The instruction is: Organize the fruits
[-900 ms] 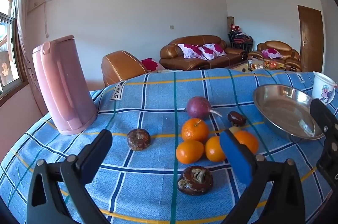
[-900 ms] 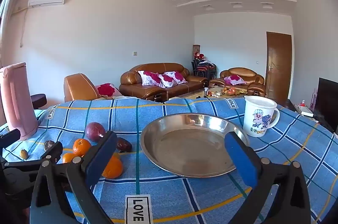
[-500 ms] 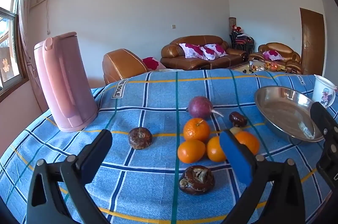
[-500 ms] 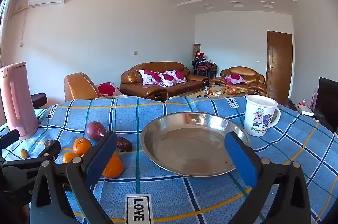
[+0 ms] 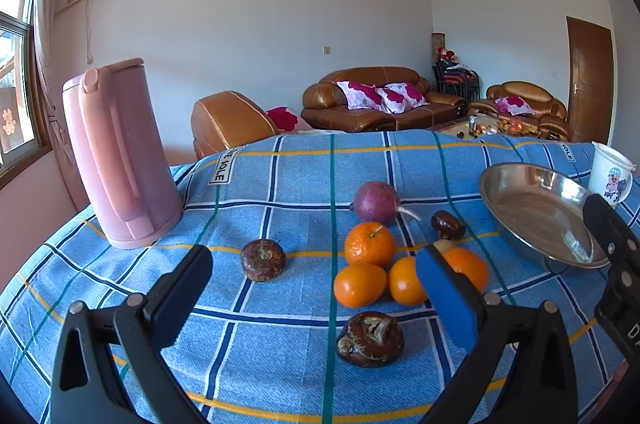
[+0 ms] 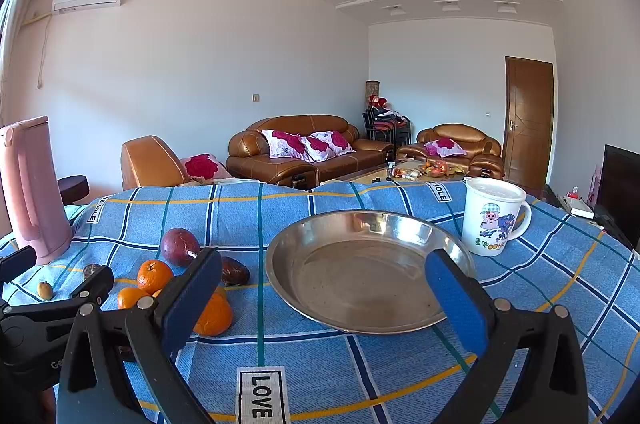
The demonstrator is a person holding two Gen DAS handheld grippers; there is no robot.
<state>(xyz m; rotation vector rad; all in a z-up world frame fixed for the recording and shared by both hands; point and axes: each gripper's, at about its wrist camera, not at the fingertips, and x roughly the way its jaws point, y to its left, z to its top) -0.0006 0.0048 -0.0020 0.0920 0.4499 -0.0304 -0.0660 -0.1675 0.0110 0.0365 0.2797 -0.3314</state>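
Several oranges [image 5: 370, 244] lie clustered on the blue checked tablecloth [image 5: 280, 184], with a purple round fruit [image 5: 376, 202] behind them. Three dark brown fruits sit around the cluster: one to the left [image 5: 263, 260], one at the front [image 5: 370, 340] and one at the right [image 5: 448, 224]. My left gripper [image 5: 312, 260] hovers open in front of them, holding nothing. An empty steel dish [image 6: 360, 284] lies to the right of the fruit. My right gripper [image 6: 324, 260] stands open before it, and its fingers are empty. The oranges [image 6: 154, 276] and the purple fruit [image 6: 180, 247] show left of the dish.
A tall pink kettle [image 5: 120, 156] stands at the table's left. A white cartoon mug [image 6: 494, 216] stands right of the dish. A small yellow-green fruit [image 6: 45, 289] lies far left. Brown sofas [image 6: 304, 152] are beyond the table.
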